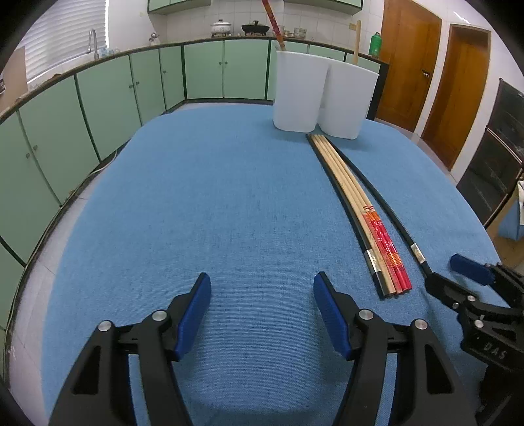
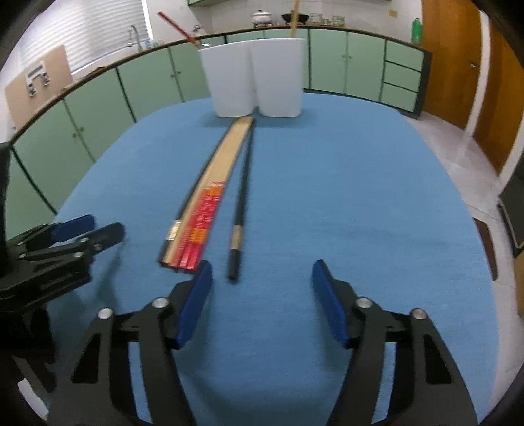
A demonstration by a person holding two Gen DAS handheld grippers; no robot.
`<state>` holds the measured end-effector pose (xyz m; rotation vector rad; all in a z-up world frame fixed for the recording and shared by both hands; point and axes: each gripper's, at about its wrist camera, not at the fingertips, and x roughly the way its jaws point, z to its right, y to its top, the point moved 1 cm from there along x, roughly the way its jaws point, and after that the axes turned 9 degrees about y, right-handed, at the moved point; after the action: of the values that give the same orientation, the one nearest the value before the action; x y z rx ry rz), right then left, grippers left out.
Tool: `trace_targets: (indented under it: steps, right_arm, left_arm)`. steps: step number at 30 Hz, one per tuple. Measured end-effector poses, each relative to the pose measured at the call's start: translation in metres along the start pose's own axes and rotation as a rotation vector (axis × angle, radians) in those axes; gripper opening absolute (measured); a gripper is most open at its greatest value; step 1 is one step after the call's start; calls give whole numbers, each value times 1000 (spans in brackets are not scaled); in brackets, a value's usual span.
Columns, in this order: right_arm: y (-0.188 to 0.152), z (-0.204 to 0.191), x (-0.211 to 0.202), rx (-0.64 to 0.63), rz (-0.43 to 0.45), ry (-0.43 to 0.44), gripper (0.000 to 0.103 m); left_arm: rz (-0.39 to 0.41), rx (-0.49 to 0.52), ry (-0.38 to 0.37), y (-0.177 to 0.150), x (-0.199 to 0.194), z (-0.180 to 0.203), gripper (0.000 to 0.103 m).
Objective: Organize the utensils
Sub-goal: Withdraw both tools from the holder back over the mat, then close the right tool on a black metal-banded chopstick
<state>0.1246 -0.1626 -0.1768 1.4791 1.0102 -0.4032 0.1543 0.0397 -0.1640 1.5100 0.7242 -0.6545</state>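
You are near the beginning of the sorting. One red chopstick [image 1: 273, 23] already stands in the left white container [image 1: 299, 90], and one wooden chopstick [image 1: 356, 41] stands in the right white container [image 1: 348, 98]; both containers are together at the far end of the blue table [image 1: 203, 203]. The rest is not yet sorted: a bundle of chopsticks [image 1: 366, 216], black, wooden and red, lies side by side on the table, and one separate black chopstick [image 2: 240, 203] lies just beside it.

Your left gripper [image 1: 262, 314] has its jaws wide apart with only table cloth between them. Your right gripper [image 2: 262, 301] is also apart and holds nothing; the near end of the separate black chopstick lies between the tips of the jaws, closer to the left one, but the pads do not press it.

The inside of both containers is hidden, so you cannot know if more pieces are there. The right wrist view is blurred, so the number of chopsticks in the bundle is hard to count.
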Motion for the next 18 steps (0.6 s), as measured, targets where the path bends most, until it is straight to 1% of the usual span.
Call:
trace_targets:
  steps: [3, 5, 6, 7, 11, 18]
  right_arm:
    - [0, -6, 1, -16, 0, -3, 34]
    - [1, -7, 3, -19, -1, -4, 18]
    - [1, -8, 3, -21, -1, -3, 13]
    - [1, -8, 3, -22, -1, 1, 6]
    - [1, -8, 2, -12, 4, 1, 6]
    - [-1, 14, -5, 43, 16, -57, 6]
  left_arm:
    - [1, 1, 0, 0, 0, 0, 65]
    - [1, 0, -2, 0, 0, 1, 65]
    - [1, 0, -4, 0, -1, 2, 65]
    - [2, 2, -5, 0, -1, 3, 65]
    - [6, 12, -17, 0, -2, 10, 65]
    - [12, 33, -66, 1, -9, 26, 65]
